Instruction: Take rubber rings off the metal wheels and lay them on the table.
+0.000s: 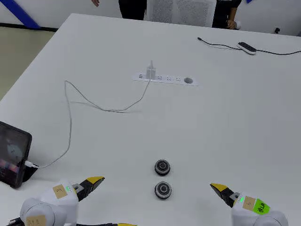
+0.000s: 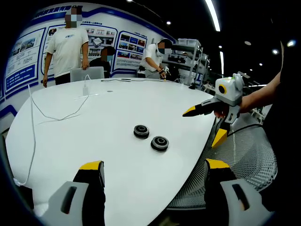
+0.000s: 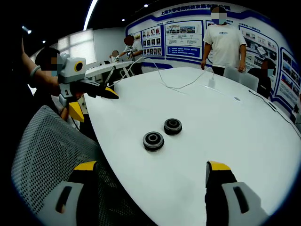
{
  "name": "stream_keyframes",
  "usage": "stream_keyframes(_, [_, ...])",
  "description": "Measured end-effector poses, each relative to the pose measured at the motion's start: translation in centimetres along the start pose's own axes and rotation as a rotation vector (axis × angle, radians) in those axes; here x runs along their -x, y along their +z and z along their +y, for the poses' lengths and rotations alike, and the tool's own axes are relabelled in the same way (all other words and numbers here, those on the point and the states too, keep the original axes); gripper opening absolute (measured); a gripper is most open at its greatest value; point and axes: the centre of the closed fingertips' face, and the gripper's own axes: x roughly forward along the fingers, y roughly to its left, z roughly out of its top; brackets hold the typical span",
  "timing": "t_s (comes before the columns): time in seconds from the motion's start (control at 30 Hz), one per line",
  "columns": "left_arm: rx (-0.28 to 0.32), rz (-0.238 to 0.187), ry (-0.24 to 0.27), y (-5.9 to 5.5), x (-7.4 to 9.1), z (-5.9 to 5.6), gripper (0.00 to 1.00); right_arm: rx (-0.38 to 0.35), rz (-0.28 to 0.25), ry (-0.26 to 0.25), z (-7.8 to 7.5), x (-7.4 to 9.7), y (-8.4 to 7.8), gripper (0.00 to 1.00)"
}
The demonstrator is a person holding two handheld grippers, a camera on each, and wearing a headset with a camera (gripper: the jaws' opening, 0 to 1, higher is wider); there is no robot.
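Two hand-held grey grippers with yellow-tipped jaws are seen nearest of all, on the person's side of the nearer small round metal wheel [image 1: 162, 189]. The left gripper [image 2: 154, 165] is held to that wheel's left and the right gripper [image 3: 151, 165] to its right, each well apart from it. Both sets of jaws are spread wide, and nothing is held in either. The nearer wheel lies flat on the white table [image 1: 225, 132], and a second wheel [image 1: 162, 167] of the same kind is set just beyond it, close but not touching. Dark rubber rings [image 3: 146, 141] appear to be seated on both wheels, so the task is judged not yet begun. For the first removal, the nearer wheel would best be pinned at its metal hub by one gripper while the ring's outer lip is pinched by the other and peeled off. A squeeze across the whole wheel is to be avoided, since the ring would only be pressed tighter. Far beyond the wheel, a thin white cable [image 1: 70, 122] is run to a white power strip [image 1: 164, 78], well clear of the work.
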Motion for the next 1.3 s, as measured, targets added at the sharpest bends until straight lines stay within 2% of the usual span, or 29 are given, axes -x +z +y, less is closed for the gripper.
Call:
stream_keyframes(0.27, [0.002, 0.008, -0.011, -0.1, -0.3, -0.2, 0.87, -0.007, 0.001, 0.006, 0.2, -0.5, 0.1, 0.93])
stream_keyframes(0.53, [0.002, 0.014, -0.02, 0.0, -0.7, -0.3, 0.83, -0.018, 0.002, 0.013, 0.1, -0.8, 0.2, 0.85])
stream_keyframes(1.3, [-0.024, 0.043, -0.057, 0.5, -2.4, -0.3, 0.73, -0.042, 0.009, 0.033, 0.7, -1.9, -0.1, 0.73])
